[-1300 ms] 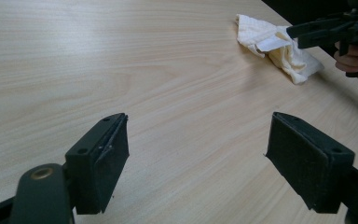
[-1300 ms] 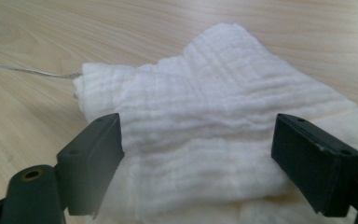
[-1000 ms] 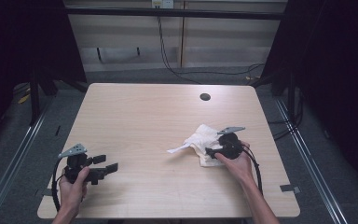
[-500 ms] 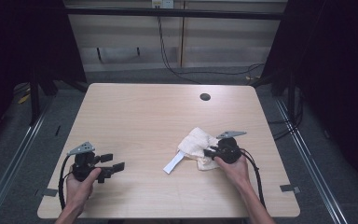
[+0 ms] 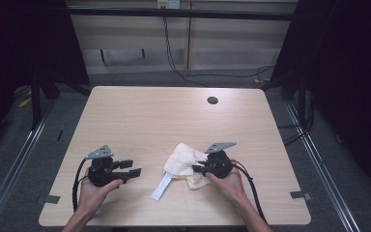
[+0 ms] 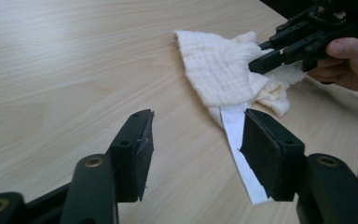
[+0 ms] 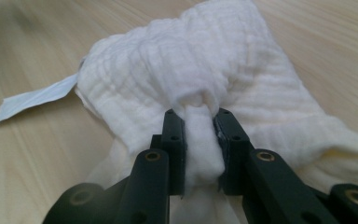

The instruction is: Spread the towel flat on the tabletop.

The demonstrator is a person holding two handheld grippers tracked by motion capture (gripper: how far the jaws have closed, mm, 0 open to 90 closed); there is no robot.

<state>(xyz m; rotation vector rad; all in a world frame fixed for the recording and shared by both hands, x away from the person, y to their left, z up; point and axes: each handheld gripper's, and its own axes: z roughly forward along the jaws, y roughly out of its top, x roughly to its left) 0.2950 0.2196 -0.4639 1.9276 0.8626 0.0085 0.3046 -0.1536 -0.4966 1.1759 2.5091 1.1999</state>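
A crumpled white cloth (image 5: 186, 162) with a long white label strip (image 5: 162, 187) lies on the wooden table (image 5: 154, 121) near its front middle. My right gripper (image 5: 197, 169) is shut on a fold of the cloth (image 7: 200, 135), its jaws pinching the fabric between them. My left gripper (image 5: 131, 168) rests at the front left, open, with nothing between its fingers. In the left gripper view the cloth (image 6: 219, 70) and its label (image 6: 242, 149) lie just ahead of the open jaws, and the right gripper (image 6: 261, 56) holds the cloth's far side.
A small dark round hole (image 5: 212, 100) sits at the table's back right. Grey tape marks (image 5: 299, 195) lie near the front corners. Cables trail from both grippers toward the front edge.
The right gripper has dragged the cloth toward the front and left. The label strip now lies flat on the table. The left gripper has moved right, closer to the cloth.
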